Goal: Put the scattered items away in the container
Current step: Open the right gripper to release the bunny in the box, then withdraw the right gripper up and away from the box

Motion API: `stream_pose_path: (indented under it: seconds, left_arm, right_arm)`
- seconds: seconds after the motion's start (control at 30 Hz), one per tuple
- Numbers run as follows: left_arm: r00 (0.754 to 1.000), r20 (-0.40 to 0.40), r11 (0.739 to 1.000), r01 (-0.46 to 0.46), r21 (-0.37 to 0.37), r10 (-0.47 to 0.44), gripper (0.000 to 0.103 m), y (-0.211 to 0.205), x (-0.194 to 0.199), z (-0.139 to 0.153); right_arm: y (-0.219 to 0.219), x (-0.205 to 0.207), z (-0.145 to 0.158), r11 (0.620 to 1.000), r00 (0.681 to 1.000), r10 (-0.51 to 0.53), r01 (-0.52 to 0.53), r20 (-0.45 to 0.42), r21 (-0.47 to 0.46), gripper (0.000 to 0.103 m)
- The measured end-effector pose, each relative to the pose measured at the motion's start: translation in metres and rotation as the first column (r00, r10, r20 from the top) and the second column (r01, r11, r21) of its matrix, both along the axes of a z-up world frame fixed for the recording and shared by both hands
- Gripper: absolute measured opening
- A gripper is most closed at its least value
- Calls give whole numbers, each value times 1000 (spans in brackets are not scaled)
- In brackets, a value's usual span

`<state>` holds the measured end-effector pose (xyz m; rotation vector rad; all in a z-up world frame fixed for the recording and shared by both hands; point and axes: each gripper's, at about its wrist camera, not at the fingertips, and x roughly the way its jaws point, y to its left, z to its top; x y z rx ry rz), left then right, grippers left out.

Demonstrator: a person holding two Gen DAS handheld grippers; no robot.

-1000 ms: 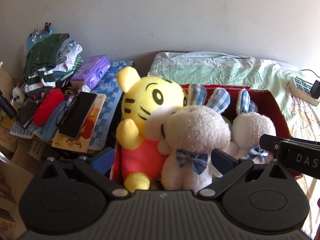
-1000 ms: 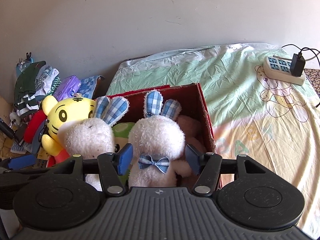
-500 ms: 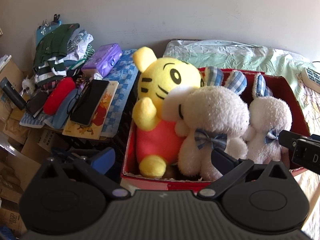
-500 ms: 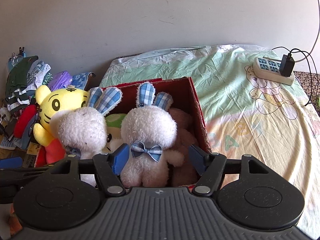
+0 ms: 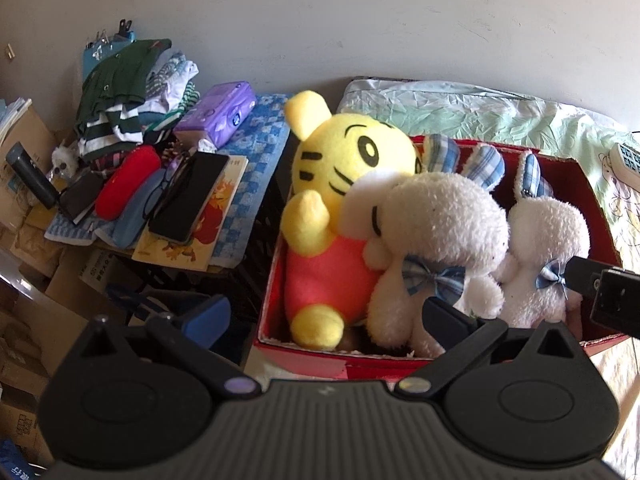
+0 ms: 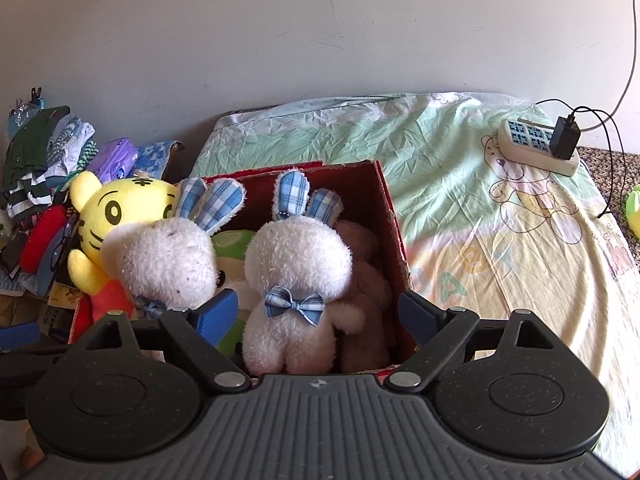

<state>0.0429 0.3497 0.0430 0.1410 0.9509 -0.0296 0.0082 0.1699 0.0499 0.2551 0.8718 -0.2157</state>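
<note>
With both grippers drawn back and empty, the toys sit packed in the box.
The left gripper (image 5: pixel 326 314) and right gripper (image 6: pixel 320 314), jaws spread, have pulled away from the red box (image 6: pixel 394 224) over the last second; tiger (image 5: pixel 344 184) and both white rabbits (image 6: pixel 298 264) stay inside, so tidying looks nearly done. The box rests on a printed bedsheet (image 6: pixel 480 208) against a plain wall, clutter (image 5: pixel 160 184) piled alongside.

You are in a home bedroom: a bed with a cartoon-bear sheet (image 6: pixel 500 208), folded clothes (image 5: pixel 132 92) stacked beside it, and a power strip (image 6: pixel 536 152) near the plain wall.
</note>
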Motion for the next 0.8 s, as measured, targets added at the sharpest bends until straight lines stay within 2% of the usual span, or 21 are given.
stream_pose_path:
  seconds: [0.23,0.43,0.6,0.8]
  left_arm:
    - [1000,-25,1000,14,1,-14,102,-4,1,5]
    - [995,-99,999,22,-28,-25,102,-4,7,4]
    - [995,-98,999,32,-14,-33,102,-1,9,3]
    - [995,-75,998,56,-29,-58,102,2,10,5]
  right_arm:
    - [6,8,3,998,998,24,-27,-59,-55,89]
    - [-3,20,2,1000,994,-9,9,-112,-5,89]
    - [-8,27,-1,999,990,-17,24,-138,46,89]
    - [-3,27,1,1000,992,-5,3,-124,-16,89]
